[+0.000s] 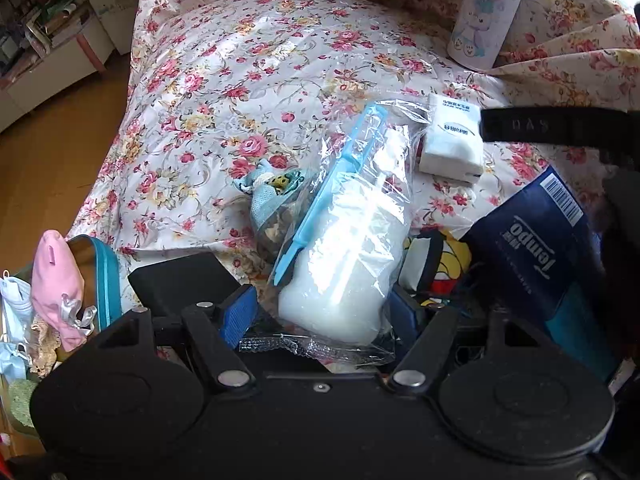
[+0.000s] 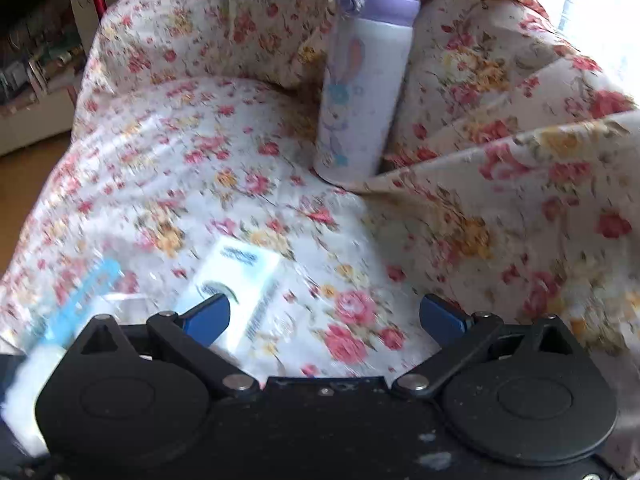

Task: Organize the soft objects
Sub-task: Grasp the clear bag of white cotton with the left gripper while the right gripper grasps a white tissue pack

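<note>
**Left claw on the bagged white bundle, right claw empty above the tissue pack**

Left claw (image 1: 320,312) is pinching the near end of a clear zip bag (image 1: 348,240) stuffed with something soft and white, its blue pads pressing the plastic from both sides. The bag's long axis runs away from the claw and a little to the right, its blue zipper strip (image 1: 328,192) lying along the left edge. It sits over the floral sheet of the bed (image 1: 224,80), with a small blue mesh pouch (image 1: 268,196) touching its left side and a white tissue pack (image 1: 452,140) just beyond its far right corner. A dark blue Tempo tissue packet (image 1: 536,240) stands tilted to the right, and a basket with a pink cloth item (image 1: 56,280) and other soft pieces shows at the lower left.

Right claw (image 2: 324,316) is spread wide and holds nothing; this view is smeared with motion. The white tissue pack (image 2: 240,292) lies just ahead of its left pad, long axis pointing forward and slightly right, so a small shift leftward would centre it between the fingers. Whether the pad touches the pack cannot be told. Of the two, the right claw is the nearer and the free one, so the pack seems the likely next pick. A lilac rabbit-print flask (image 2: 360,92) stands upright well beyond, against a fold of the sheet.
</note>
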The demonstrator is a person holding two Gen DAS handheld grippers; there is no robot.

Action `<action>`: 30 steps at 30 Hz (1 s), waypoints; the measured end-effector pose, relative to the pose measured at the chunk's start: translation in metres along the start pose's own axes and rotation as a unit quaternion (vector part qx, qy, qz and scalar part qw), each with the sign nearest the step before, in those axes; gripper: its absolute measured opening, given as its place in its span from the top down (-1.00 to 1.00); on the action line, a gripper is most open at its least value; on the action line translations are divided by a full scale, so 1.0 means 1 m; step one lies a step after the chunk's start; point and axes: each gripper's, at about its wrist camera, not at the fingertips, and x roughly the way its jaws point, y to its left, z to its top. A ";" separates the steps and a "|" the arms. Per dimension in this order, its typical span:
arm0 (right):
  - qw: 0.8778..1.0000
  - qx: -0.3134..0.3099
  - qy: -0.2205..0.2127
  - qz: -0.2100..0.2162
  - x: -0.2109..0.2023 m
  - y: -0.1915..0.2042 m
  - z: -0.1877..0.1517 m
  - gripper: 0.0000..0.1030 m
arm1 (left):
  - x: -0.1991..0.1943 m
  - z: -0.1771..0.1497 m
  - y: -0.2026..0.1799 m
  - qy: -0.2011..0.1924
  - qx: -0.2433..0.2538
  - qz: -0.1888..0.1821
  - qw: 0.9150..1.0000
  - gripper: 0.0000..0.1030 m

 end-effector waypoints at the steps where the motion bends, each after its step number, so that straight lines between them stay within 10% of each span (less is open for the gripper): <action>1: 1.000 -0.002 -0.003 0.007 0.001 0.001 0.002 -0.97 | 0.001 0.000 0.000 0.001 -0.001 0.000 1.000 -0.28; 25: 0.999 -0.015 0.032 0.015 0.024 0.009 0.003 -0.98 | 0.024 0.026 -0.008 0.015 0.011 -0.018 1.000 -0.63; 30: 0.999 -0.012 0.032 0.017 0.024 0.008 0.004 -0.98 | 0.024 0.027 -0.008 0.005 0.013 -0.029 0.999 -0.13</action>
